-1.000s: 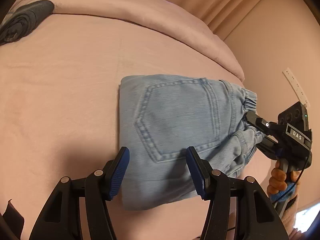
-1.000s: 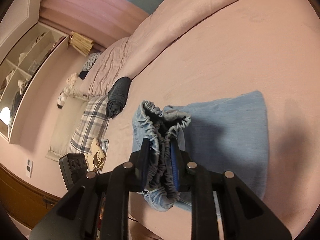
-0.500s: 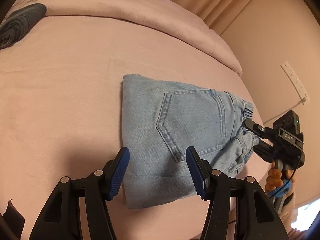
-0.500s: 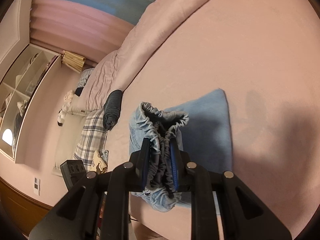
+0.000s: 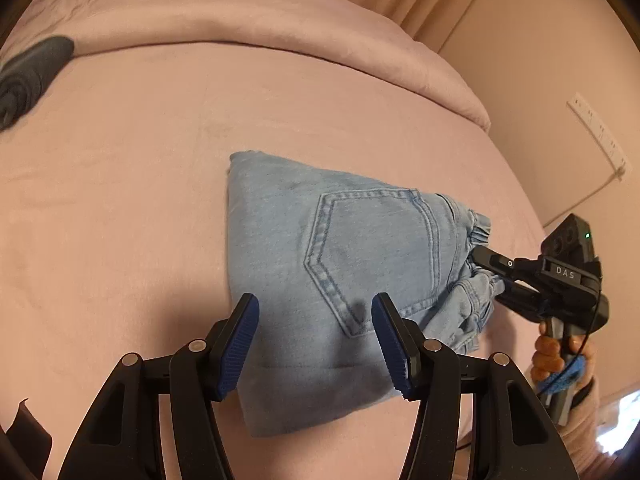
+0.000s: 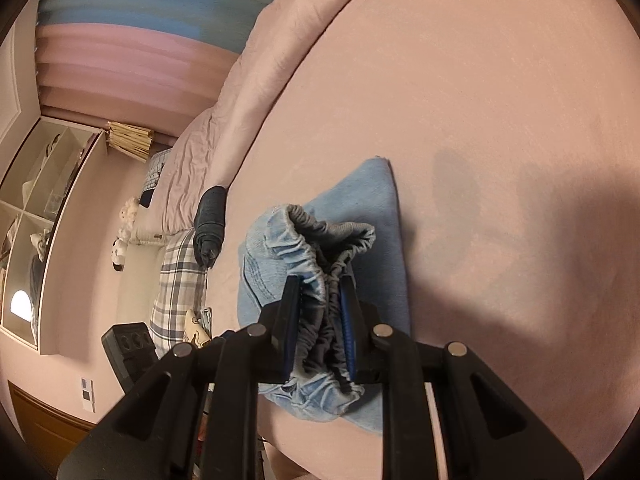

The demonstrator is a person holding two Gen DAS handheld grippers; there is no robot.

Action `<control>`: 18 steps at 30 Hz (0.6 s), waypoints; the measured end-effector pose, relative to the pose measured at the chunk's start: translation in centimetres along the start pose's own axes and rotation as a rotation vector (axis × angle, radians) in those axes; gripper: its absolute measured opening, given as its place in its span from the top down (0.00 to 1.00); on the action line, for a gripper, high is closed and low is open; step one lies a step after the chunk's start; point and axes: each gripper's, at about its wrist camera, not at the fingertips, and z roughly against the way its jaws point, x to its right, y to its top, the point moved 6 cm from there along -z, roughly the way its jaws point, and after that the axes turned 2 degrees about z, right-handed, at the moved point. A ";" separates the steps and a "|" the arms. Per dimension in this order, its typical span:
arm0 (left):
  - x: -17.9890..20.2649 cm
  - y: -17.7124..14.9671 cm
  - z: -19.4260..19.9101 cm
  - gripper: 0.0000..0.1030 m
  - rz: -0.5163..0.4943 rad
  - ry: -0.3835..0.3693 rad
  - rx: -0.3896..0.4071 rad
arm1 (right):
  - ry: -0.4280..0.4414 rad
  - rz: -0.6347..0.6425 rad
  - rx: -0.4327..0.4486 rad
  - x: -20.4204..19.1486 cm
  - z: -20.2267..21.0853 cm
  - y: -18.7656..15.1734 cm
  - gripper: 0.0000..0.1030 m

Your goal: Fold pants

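Observation:
Light blue denim pants (image 5: 320, 264) lie folded into a compact packet on the pink bed, back pocket facing up. My left gripper (image 5: 316, 312) hovers open above the packet's near edge, with nothing pressed between its blue pads. At the packet's right end my right gripper (image 5: 486, 276) is shut on the gathered elastic waistband (image 5: 476, 232). The right wrist view shows the bunched waistband (image 6: 324, 280) squeezed between the blue pads of the right gripper (image 6: 320, 284), lifted a little off the bed. A hand (image 5: 554, 356) holds the right gripper's handle.
A pink duvet (image 5: 240, 12) is heaped along the far side of the bed. A rolled dark garment (image 5: 28, 80) lies at the far left. The bed's edge and a wall with a power strip (image 5: 596, 136) are at the right. Shelves and plaid bedding (image 6: 176, 280) show beyond the bed.
The right gripper has drawn the waistband end toward the bed's edge and lower, turning the folded pants on the sheet. The left gripper shifted slightly and rolled; its jaws stayed open.

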 end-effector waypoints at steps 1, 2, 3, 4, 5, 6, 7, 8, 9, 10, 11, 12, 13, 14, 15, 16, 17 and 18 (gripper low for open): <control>0.3 0.0 -0.2 0.44 -0.011 0.010 0.000 | -0.012 0.008 -0.004 0.0 0.0 0.0 0.81; 0.5 0.1 -0.3 0.44 -0.019 0.017 0.000 | -0.022 0.015 -0.005 0.0 -0.1 0.0 0.81; 0.7 0.1 -0.4 0.44 -0.028 0.023 -0.001 | -0.034 0.022 -0.005 -0.1 -0.2 0.0 0.81; 0.9 0.1 -0.6 0.44 -0.039 0.031 -0.001 | -0.048 0.032 -0.006 -0.1 -0.2 0.0 0.80; 1.2 0.1 -0.8 0.44 -0.052 0.044 -0.002 | -0.069 0.049 -0.007 -0.1 -0.2 0.0 0.80; 1.4 0.1 -1.0 0.44 -0.063 0.052 -0.002 | -0.083 0.059 -0.005 -0.1 -0.2 -0.1 0.79; 1.6 0.1 -1.2 0.44 -0.079 0.064 0.000 | -0.096 0.069 -0.006 -0.1 -0.3 -0.1 0.78; 1.8 0.1 -1.7 0.44 -0.098 0.081 0.002 | -0.113 0.080 -0.006 -0.1 -0.3 -0.1 0.78; 1.9 0.0 -2.3 0.44 -0.119 0.104 -0.001 | -0.137 0.095 -0.004 -0.1 -0.3 -0.1 0.76; 1.9 -0.1 -2.7 0.44 -0.132 0.122 -0.005 | -0.156 0.107 -0.002 0.1 -0.4 -0.1 0.75; 1.9 -0.3 -3.4 0.44 -0.157 0.152 -0.018 | -0.167 0.116 -0.003 0.1 -0.4 -0.1 0.74; 1.9 -0.5 -3.9 0.44 -0.175 0.172 -0.029 | -0.173 0.118 -0.002 0.3 -0.4 -0.1 0.72; 2.1 -0.8 -4.6 0.44 -0.206 0.200 -0.043 | -0.184 0.125 -0.001 0.2 -0.5 -0.2 0.71; 2.1 -1.0 -4.9 0.44 -0.222 0.216 -0.047 | -0.208 0.141 0.002 0.2 -0.3 -0.1 0.69; 2.2 -1.1 -5.1 0.44 -0.236 0.227 -0.046 | -0.227 0.150 0.006 0.1 -0.3 -0.2 0.63; 2.3 -1.1 -5.2 0.44 -0.246 0.231 -0.044 | -0.254 0.172 0.011 -0.2 -0.2 -0.2 0.61; 2.2 -1.1 -5.2 0.44 -0.249 0.231 -0.046 | -0.287 0.209 0.024 -0.6 0.2 -0.2 0.61; 2.2 -1.1 -5.3 0.44 -0.249 0.231 -0.049 | -0.307 0.228 0.034 -0.8 0.4 -0.2 0.59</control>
